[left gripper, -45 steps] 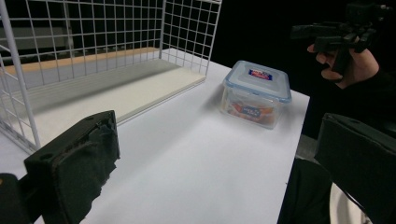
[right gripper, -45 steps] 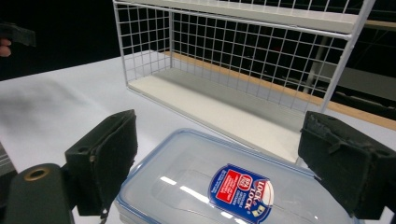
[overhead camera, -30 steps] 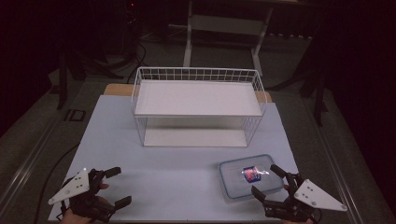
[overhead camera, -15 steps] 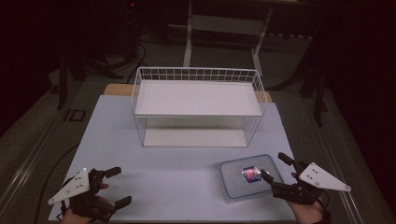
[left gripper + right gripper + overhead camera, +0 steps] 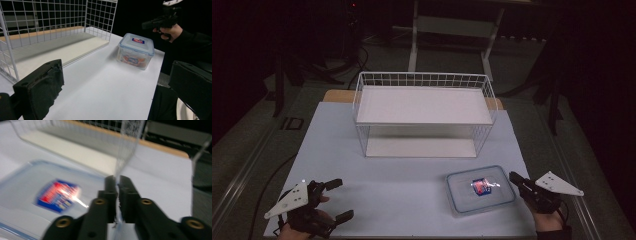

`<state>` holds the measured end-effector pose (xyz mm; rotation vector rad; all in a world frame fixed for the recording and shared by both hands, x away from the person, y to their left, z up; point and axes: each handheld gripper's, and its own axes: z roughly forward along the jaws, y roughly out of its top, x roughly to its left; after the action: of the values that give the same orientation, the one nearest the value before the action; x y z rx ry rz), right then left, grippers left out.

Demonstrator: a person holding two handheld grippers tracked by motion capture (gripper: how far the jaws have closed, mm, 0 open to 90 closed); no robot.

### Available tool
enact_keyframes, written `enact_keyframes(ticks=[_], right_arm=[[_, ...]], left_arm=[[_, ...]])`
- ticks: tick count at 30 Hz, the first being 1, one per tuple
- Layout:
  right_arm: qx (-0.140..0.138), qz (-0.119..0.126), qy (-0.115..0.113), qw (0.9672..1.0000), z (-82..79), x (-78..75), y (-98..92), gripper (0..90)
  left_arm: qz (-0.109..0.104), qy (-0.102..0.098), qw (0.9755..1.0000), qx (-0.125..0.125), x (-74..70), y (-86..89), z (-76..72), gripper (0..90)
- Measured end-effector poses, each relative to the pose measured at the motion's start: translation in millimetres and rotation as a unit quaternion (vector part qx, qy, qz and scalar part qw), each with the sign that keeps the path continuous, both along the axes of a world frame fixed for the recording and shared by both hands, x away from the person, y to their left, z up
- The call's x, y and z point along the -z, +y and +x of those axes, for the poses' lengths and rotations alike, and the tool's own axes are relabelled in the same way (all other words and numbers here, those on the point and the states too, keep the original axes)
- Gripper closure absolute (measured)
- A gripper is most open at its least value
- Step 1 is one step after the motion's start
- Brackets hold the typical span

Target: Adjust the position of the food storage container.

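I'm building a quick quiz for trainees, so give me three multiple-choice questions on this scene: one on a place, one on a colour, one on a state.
1. Where is the lidded container relative to the wire rack?
A. inside it
B. on the table in front of it, towards the right
C. on top of it

2. What colours is the label on the lid?
A. green and yellow
B. plain black
C. red and blue

3. How do the left gripper jaws stand?
A. open, nothing between them
B. shut on the container
C. shut on the rack

Answers: B, the high view shows it there; C, the sticker is red and blue; A, the jaws stand wide apart.
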<state>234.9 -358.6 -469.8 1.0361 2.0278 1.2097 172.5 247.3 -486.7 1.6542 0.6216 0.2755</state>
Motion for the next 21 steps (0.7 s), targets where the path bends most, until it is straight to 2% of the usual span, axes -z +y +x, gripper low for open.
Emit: enact_keyframes(ticks=[2, 5, 7, 10, 11, 21], right_arm=[[0.013, -0.008, 0.01, 0.9998, 2.7, 6.8, -7.5, 89.8], [0.024, -0.007, 0.031, 0.9992, 4.9, 17.9, -15.9, 89.9], [0.029, -0.019, 0.04, 0.9986, 5.1, 25.5, -18.5, 90.0], [0.035, -0.019, 0.055, 0.9977, 6.4, 34.7, -21.7, 90.0], [0.033, -0.011, 0.061, 0.9975, 7.1, 36.9, -23.1, 90.0], [0.024, -0.006, 0.071, 0.9971, 5.1, 40.0, -17.1, 90.0]], left_arm=[[0.002, -0.001, 1.0, 0.0, -0.3, -0.5, -0.5, 0.0], [0.005, -0.004, 1.0, 0.004, -0.8, -1.7, -1.7, 0.0], [0.007, -0.005, 1.0, 0.004, -0.8, -2.2, -1.7, 0.0], [0.01, -0.003, 0.9999, 0.005, -0.1, -2.8, -1.6, 0.0], [0.009, -0.003, 0.9999, 0.005, -0.1, -2.8, -1.6, 0.0], [0.011, -0.005, 0.9999, 0.005, -0.3, -2.9, -1.7, 0.0]])
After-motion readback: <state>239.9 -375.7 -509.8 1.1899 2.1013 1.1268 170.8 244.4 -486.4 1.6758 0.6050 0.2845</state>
